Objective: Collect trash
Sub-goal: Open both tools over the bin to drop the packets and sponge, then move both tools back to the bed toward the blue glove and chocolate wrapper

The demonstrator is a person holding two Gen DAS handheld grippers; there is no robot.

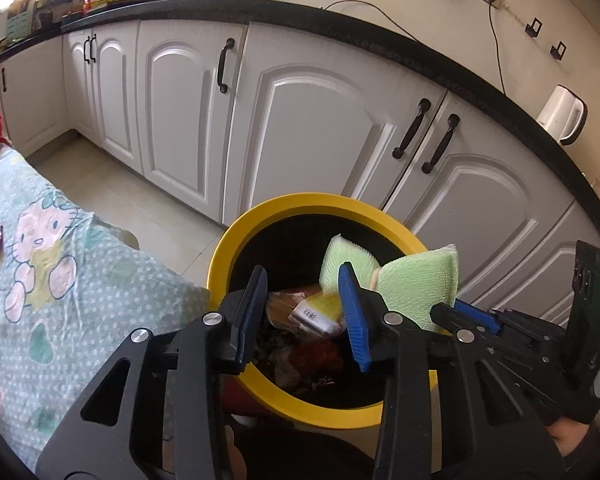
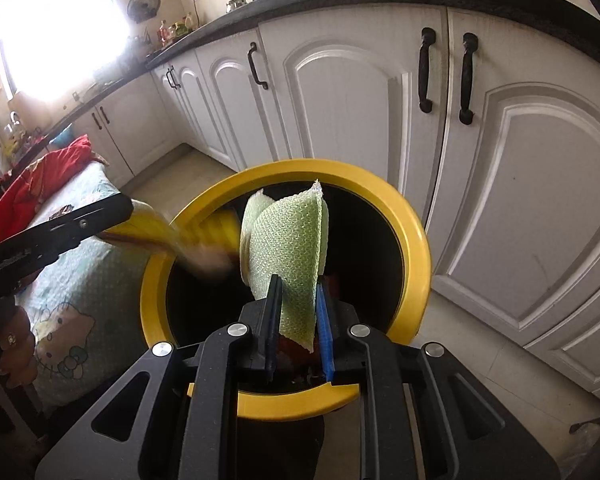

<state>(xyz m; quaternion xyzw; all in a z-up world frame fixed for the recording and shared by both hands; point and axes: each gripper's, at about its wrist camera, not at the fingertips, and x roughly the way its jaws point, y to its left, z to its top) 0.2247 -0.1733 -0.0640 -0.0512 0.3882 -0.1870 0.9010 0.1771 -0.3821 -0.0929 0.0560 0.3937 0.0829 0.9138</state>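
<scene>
fingers (image 2: 325, 322) of the right gripper (image 2: 298, 320) are clamped on a green sponge cloth (image 2: 288, 248), folded and standing up between them, held over the mouth of the yellow bin (image 2: 414, 240). the left gripper (image 1: 304, 312) has its fingers (image 1: 354, 316) apart with nothing between them, hanging above the same bin (image 1: 236, 236); a blurred yellow packet (image 2: 204, 236) shows just beyond its fingers in the right wrist view. inside the bin lie a yellow wrapper (image 1: 316, 312) and darker scraps. the bin stands on the floor just beside a bed with a cartoon-print cover (image 1: 60, 264), in front of white cabinets (image 1: 320, 128).
</scene>
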